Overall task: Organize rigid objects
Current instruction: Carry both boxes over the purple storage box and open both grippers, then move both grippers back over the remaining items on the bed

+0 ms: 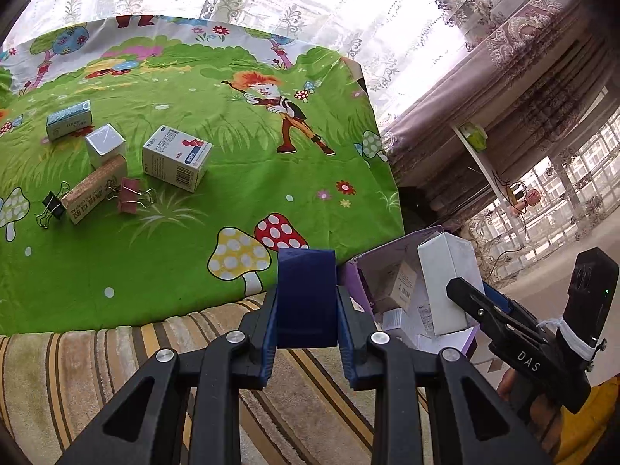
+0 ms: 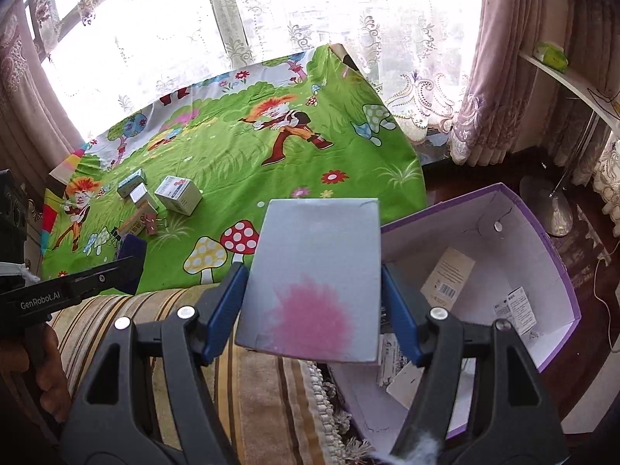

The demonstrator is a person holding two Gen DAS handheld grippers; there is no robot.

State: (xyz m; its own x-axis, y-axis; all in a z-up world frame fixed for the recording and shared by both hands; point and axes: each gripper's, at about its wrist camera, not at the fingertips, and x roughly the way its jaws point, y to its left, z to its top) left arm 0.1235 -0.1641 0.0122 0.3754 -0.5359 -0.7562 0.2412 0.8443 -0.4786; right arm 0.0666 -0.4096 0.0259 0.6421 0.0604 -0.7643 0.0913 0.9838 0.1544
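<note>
My left gripper (image 1: 306, 304) is shut on a dark blue box (image 1: 306, 271), held over the front edge of the green cartoon cloth (image 1: 240, 147). My right gripper (image 2: 312, 277) is shut on a grey-white box with a pink blotch (image 2: 317, 232), just left of an open purple carton (image 2: 542, 228). In the left wrist view that white box (image 1: 441, 271) hangs over the carton (image 1: 364, 267), which holds several small white boxes. On the cloth lie a white medicine box (image 1: 176, 162), a silver-topped box (image 1: 105, 148), a tan box (image 1: 95, 195) and a blue-white box (image 1: 69, 119).
A black binder clip (image 1: 52, 207) and a pink one (image 1: 130, 195) lie beside the tan box. A striped plush cover (image 1: 116, 356) runs along the cloth's near edge. Lace curtains, a white shelf (image 2: 562, 73) and a lamp base (image 2: 550, 209) stand beyond the carton.
</note>
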